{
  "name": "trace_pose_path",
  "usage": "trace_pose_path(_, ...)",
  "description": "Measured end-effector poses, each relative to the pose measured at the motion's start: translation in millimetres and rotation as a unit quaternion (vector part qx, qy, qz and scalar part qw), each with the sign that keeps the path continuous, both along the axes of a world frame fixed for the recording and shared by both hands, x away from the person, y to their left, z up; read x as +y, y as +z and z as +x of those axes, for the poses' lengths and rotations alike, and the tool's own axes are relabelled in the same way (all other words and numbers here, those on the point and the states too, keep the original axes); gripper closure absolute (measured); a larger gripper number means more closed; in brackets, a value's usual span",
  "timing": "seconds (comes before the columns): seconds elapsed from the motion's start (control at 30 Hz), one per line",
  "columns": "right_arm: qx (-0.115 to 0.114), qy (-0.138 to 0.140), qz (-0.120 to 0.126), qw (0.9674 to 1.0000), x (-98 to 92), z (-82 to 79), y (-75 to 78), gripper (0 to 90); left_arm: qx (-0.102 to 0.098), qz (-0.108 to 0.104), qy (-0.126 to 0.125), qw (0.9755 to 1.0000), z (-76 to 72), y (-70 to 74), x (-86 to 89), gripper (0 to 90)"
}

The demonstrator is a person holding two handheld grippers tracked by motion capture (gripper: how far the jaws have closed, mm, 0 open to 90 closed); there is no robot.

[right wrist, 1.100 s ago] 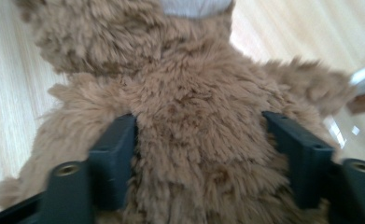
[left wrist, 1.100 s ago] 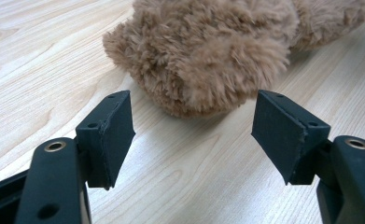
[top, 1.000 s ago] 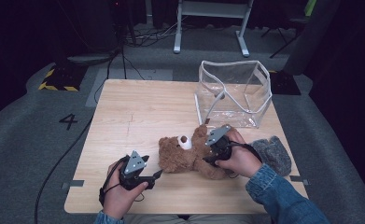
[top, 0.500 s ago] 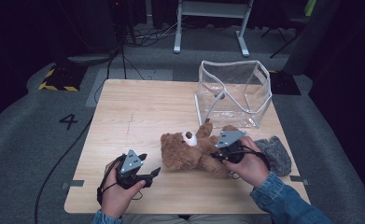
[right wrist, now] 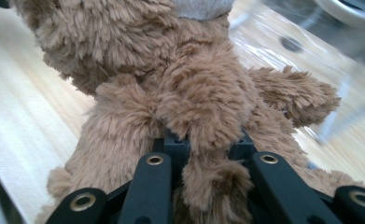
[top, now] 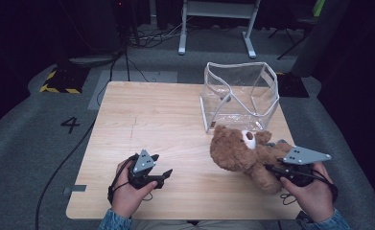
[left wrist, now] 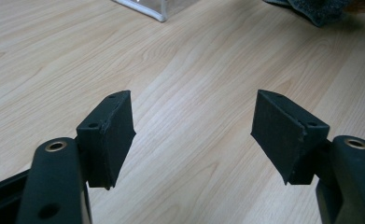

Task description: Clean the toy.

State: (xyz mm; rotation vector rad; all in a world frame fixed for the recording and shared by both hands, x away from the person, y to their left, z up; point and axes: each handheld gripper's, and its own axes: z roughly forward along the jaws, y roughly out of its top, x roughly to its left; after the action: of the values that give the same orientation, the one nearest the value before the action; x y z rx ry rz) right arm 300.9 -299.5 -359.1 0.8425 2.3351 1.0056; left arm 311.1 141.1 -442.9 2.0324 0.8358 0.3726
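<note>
- Clear plastic bag (top: 240,96) with white edging sits on the far right part of the wooden table (top: 146,120). It stands open and a bit crumpled, and as far as I can tell through the glare there's nothing inside it.
- Brown teddy bear (top: 245,151) lies on the table just in front of the bag, on the person's side, pretty much touching its near edge. The bear's white muzzle faces up.
- Right gripper (top: 278,170) sits at the bear's near side, away from the bag. Its jaws have just been closing and they're now clamped tight on a tuft of the bear's fur, which the right gripper view (right wrist: 203,154) shows bunched up between the pads.
- Left gripper (top: 163,173) rests well to the left of the bag, close to the near table edge. In the left gripper view (left wrist: 194,135) the jaws are spread wide with only bare wood between them, so it's holding nothing.
- A grey fuzzy cloth (left wrist: 315,7) lies beside the bear, close to the bag.
- Only writing I can read is a big "4" (top: 71,124) on the grey floor, far left of the bag, past the table edge.
- Yellow-black hazard tape (top: 58,88) marks a plate on the floor, also far left of the bag.
</note>
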Motion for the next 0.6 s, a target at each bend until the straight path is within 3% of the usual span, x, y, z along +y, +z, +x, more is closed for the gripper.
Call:
trace_pose_path(0.13,-0.003,-0.045,0.005,0.999,-15.9,-2.8,-10.3,75.1,0.001,0.011,-0.012,0.9999,5.3,-2.0,-10.5,29.7)
trace_pose_path(0.23,0.0,-0.074,-0.027,0.9969,-19.9,0.5,-28.1,70.7,0.0,0.015,-0.017,0.9997,8.0,-2.6,-16.5,29.6)
trace_pose_path(0.3,0.017,-0.085,-0.053,0.9948,-20.0,5.0,-46.5,64.5,0.001,0.015,-0.021,0.9997,10.5,-3.3,-19.7,29.5)
trace_pose_path(0.33,0.017,-0.085,-0.053,0.9948,-20.0,5.0,-46.5,64.5,0.001,0.015,-0.021,0.9997,10.5,-3.3,-19.7,29.5)
trace_pose_path(0.37,0.016,-0.085,-0.054,0.9948,-20.5,6.3,-56.1,60.4,0.001,0.019,-0.022,0.9996,12.2,-3.6,-20.8,29.5)
trace_pose_path(0.4,-0.002,-0.075,-0.033,0.9966,-20.0,6.1,-67.9,49.9,0.003,0.016,-0.018,0.9997,15.2,-4.5,-22.6,29.5)
trace_pose_path(0.53,-0.018,-0.07,-0.032,0.9969,-14.0,4.2,-64.8,37.5,-0.002,0.015,-0.008,0.9998,27.8,-3.9,-26.6,29.1)
trace_pose_path(0.6,-0.018,-0.068,-0.013,0.9974,-15.0,3.2,-60.5,34.7,-0.003,0.006,-0.005,1.0,35.1,-2.7,-30.5,27.7)
